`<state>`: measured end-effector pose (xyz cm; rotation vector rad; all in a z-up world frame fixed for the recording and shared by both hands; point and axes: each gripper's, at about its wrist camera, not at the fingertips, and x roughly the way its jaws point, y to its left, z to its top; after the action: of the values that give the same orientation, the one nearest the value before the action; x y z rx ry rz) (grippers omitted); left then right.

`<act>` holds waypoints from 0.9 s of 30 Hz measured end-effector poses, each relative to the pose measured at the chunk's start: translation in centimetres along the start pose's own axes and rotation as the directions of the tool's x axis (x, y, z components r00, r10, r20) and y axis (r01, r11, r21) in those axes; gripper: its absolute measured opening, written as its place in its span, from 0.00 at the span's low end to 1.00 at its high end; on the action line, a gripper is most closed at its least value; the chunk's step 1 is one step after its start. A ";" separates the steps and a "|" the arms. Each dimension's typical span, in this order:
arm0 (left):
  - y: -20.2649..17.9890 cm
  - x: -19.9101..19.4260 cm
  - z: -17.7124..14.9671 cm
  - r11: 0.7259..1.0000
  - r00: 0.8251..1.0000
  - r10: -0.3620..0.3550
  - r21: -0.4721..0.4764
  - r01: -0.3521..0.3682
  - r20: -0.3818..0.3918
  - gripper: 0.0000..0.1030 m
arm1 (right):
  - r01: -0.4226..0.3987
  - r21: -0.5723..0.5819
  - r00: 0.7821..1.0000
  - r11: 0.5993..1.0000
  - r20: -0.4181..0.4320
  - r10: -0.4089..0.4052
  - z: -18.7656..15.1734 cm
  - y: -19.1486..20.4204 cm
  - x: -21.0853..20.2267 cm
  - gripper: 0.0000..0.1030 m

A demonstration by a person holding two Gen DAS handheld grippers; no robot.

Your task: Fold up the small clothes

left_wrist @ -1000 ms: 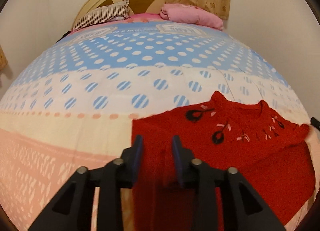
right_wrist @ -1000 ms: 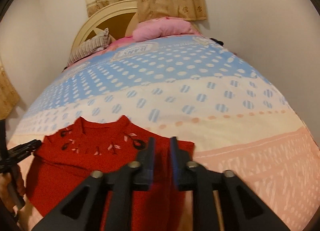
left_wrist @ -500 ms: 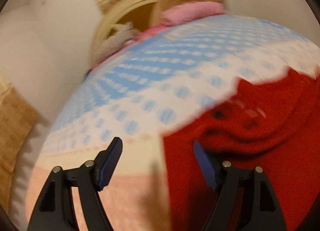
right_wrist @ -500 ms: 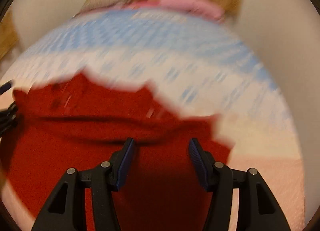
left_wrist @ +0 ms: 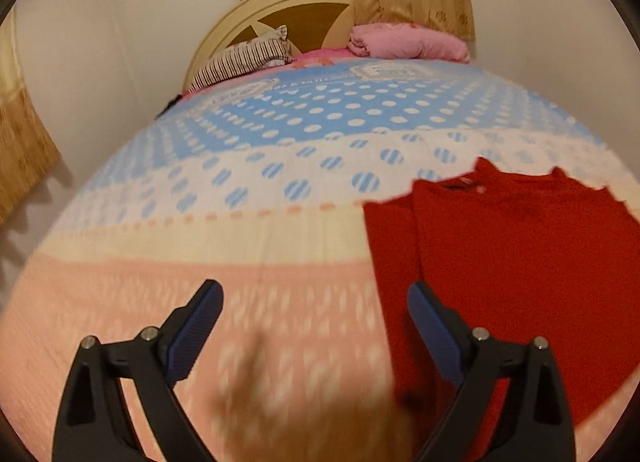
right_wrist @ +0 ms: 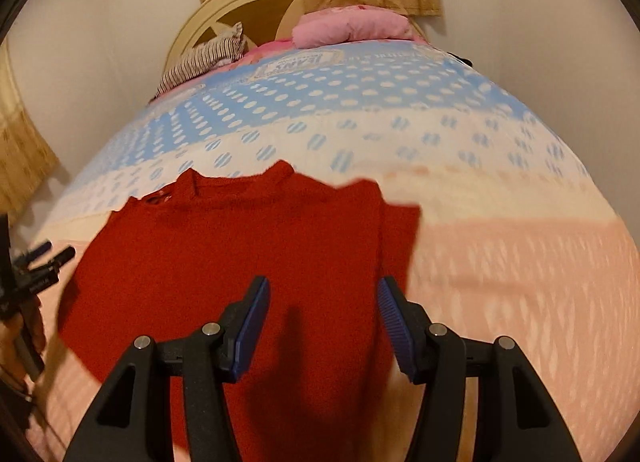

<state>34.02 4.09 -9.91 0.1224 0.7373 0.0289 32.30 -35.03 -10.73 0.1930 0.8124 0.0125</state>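
Note:
A small red knit sweater (right_wrist: 248, 262) lies flat on the bed, folded over so its plain side faces up; it also shows in the left wrist view (left_wrist: 512, 262). My left gripper (left_wrist: 314, 302) is open and empty over the pink bedspread, just left of the sweater's left edge. My right gripper (right_wrist: 322, 300) is open and empty above the sweater's lower right part. The left gripper's tips show at the far left of the right wrist view (right_wrist: 44, 252).
The bed has a dotted blue, white and pink bedspread (left_wrist: 280, 149). A striped pillow (left_wrist: 244, 59) and a pink pillow (left_wrist: 408, 43) lie by the cream headboard (left_wrist: 280, 1). Walls and curtains (left_wrist: 24, 149) close in on both sides.
Both grippers opened and let go of the sweater. The sweater now lies folded with its embroidered front hidden. The left gripper moved left off the sweater.

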 end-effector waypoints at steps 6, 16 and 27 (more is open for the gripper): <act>-1.6 -2.2 -2.6 0.997 0.997 -0.077 0.027 0.077 -0.001 0.93 | -0.044 -0.006 0.999 0.999 0.019 0.044 -3.8 0.7 -3.5 0.55; -3.1 0.0 -4.0 0.998 0.997 -0.015 0.058 0.019 -0.075 1.00 | 0.093 -0.047 0.995 0.995 -0.040 -0.095 -7.3 0.1 -2.5 0.55; -2.9 0.7 -4.3 0.999 0.996 -0.023 0.041 0.027 -0.087 1.00 | -0.060 -0.188 0.998 0.980 -0.002 0.061 -3.2 8.6 -1.8 0.55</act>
<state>31.58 1.66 -13.88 0.1531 0.8266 -0.0053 29.24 -26.20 -10.04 0.0389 0.7967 0.1459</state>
